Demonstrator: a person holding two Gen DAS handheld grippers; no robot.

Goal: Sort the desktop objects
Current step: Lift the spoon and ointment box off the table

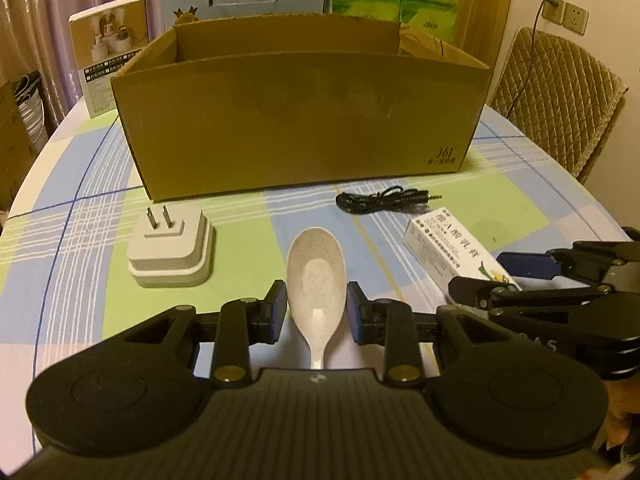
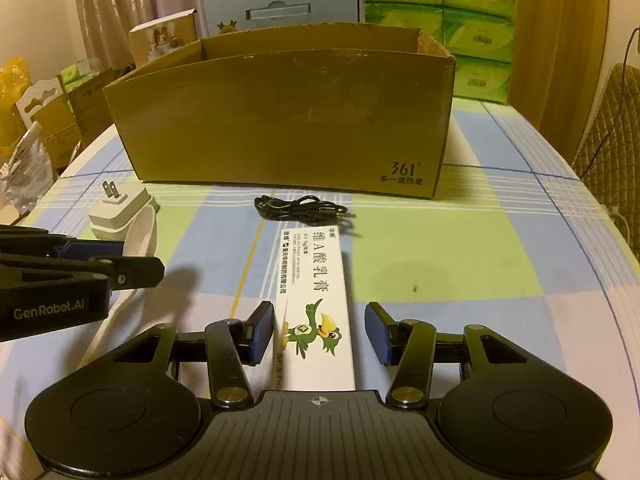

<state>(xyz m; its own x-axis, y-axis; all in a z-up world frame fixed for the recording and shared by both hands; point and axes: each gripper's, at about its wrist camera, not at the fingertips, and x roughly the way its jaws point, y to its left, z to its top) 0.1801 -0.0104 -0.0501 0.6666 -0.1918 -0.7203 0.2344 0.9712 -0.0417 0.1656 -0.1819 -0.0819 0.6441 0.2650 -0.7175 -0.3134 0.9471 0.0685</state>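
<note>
The spoon (image 1: 316,276) loses the end of its handle under the left gripper (image 1: 316,312) body at 6 o'clock. The ointment carton (image 2: 316,312) likewise slips its near end beneath the right gripper (image 2: 320,332) housing. The cardboard box (image 1: 296,120) shows only walls; its floor is hidden. At 3 o'clock the chair (image 1: 560,92) is cut by the frame. The carton's fine print is too small to read.
</note>
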